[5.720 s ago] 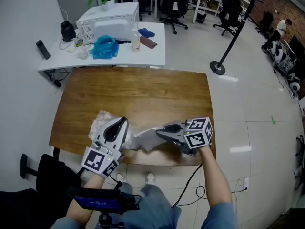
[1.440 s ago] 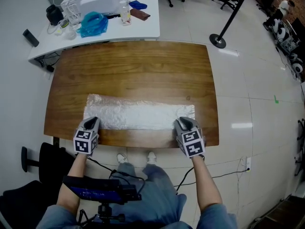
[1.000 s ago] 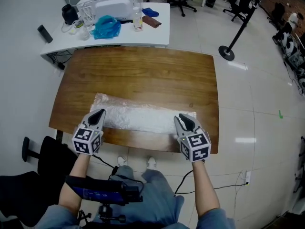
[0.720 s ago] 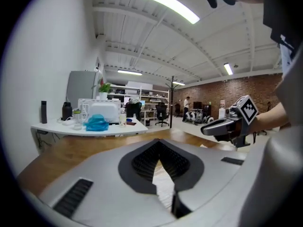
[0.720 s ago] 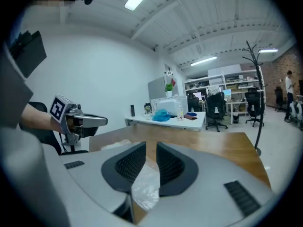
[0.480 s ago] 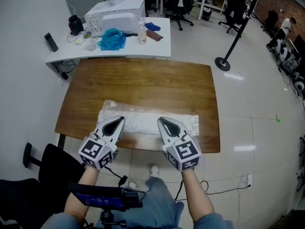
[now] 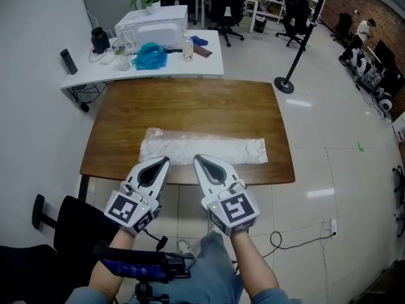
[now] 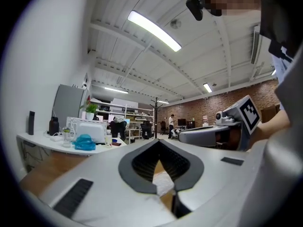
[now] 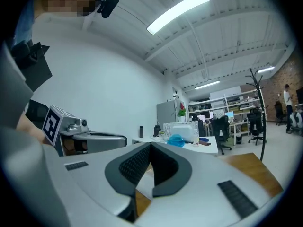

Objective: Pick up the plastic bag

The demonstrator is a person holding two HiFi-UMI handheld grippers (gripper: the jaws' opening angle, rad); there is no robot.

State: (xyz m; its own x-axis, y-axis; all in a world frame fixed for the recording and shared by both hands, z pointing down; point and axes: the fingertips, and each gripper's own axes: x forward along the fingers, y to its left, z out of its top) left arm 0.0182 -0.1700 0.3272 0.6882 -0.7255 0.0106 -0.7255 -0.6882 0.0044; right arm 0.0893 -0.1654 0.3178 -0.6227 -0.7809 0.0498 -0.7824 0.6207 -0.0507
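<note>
Plastic bag [image 7: 202,149] lies flat near the tabletop's [image 7: 190,103] front edge, its long axis running left to right along that edge. Left gripper [image 7: 166,160] and right gripper [image 7: 196,158] hover above that edge (both empty), jaws together. The right's jaws have just closed.

My left gripper [image 8: 158,143] points level, jaws together and holding nothing. Through the gap below their tips I see the plastic bag [image 8: 164,183] lying on the wooden counter [image 8: 35,167].
</note>
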